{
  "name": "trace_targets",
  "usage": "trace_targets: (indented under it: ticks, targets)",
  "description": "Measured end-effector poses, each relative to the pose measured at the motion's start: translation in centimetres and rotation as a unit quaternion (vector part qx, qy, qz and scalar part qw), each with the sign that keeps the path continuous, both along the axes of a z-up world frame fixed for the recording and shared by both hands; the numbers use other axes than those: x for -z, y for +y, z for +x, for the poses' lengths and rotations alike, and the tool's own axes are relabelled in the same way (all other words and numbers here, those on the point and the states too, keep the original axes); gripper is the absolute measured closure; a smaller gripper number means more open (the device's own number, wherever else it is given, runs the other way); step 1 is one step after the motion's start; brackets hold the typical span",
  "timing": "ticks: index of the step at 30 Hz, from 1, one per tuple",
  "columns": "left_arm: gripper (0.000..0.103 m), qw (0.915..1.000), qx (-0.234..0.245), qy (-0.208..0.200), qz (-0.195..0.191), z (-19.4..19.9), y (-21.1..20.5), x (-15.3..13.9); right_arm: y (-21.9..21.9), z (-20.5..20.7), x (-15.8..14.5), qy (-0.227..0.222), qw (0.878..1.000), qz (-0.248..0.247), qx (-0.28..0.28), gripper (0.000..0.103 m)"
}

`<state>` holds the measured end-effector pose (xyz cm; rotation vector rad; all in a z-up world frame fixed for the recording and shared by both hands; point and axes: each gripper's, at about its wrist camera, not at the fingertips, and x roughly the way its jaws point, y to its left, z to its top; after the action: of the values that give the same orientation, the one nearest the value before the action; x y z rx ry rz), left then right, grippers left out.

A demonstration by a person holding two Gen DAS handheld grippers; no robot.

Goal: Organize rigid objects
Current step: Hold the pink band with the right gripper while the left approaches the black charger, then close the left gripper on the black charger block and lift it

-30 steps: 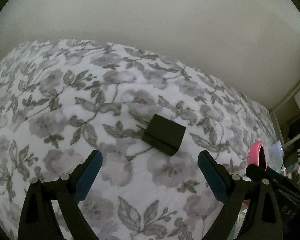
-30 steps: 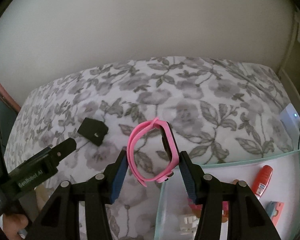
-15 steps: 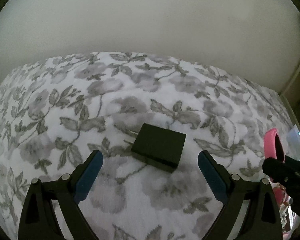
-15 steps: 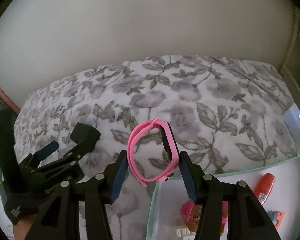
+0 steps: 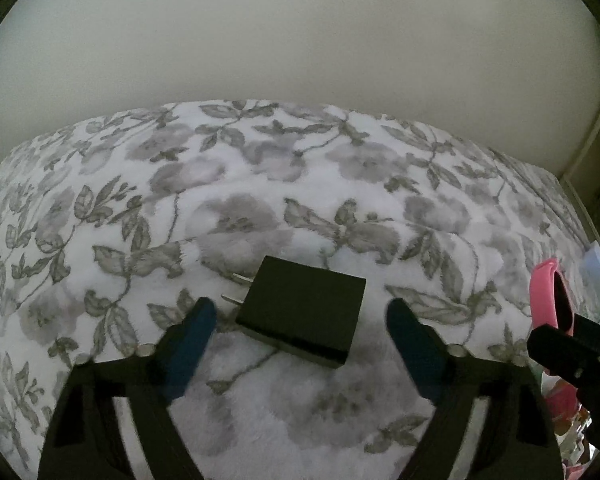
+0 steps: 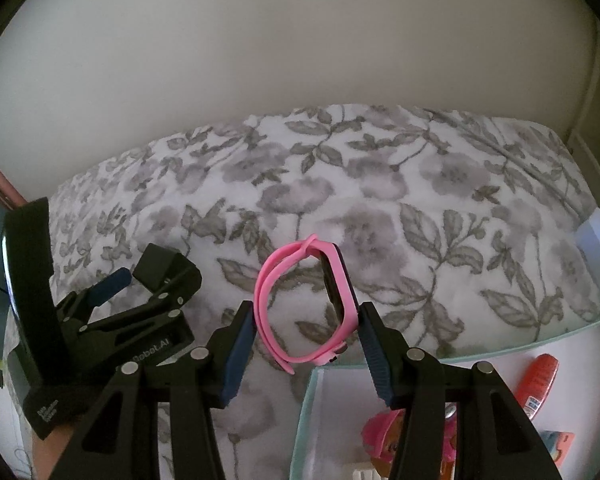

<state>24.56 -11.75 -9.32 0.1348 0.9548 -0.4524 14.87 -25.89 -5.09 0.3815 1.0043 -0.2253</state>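
A black plug-in charger block (image 5: 302,310) with two metal prongs lies on the floral bedspread (image 5: 260,184). My left gripper (image 5: 300,316) is open, its blue pads on either side of the block and not touching it. In the right wrist view the same left gripper (image 6: 140,280) reaches around the block (image 6: 156,264). My right gripper (image 6: 306,316) is shut on a pink smartwatch (image 6: 308,304), held upright above the near corner of a pale green bin (image 6: 320,376). The watch also shows at the right edge of the left wrist view (image 5: 548,296).
The bin holds a pink toy figure (image 6: 384,436), an orange tube (image 6: 538,384) and small white pieces. A white device with a lit dot (image 6: 596,240) sits at the bed's right edge. A plain wall (image 6: 300,40) rises behind the bed.
My left gripper has moved forward and down, so the charger block now sits between its pads. My right gripper holds the watch in nearly the same spot over the bin's corner.
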Motion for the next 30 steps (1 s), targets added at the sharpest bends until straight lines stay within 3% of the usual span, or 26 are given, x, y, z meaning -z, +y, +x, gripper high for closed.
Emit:
trace_targets:
  ticks: [2, 4, 14, 30]
  targets:
    - [0.029, 1.0000, 0.003, -0.002, 0.005, 0.0, -0.2, 0.1, 0.0, 0.0, 0.1, 0.001, 1.000, 0.002, 0.001, 0.048]
    - [0.042, 1.0000, 0.005, -0.001, 0.002, -0.1, -0.1, 0.2, 0.0, 0.0, 0.2, 0.002, 1.000, 0.003, 0.000, 0.048]
    - [0.043, 0.9999, 0.010, -0.005, -0.002, -0.4, 0.1, -0.1, 0.3, 0.2, 0.3, 0.004, 1.000, 0.003, -0.003, 0.048]
    - [0.043, 0.9999, -0.005, 0.007, -0.015, -2.1, 1.4, -3.2, 1.0, -0.6, -0.3, 0.011, 1.000, -0.004, -0.008, 0.048]
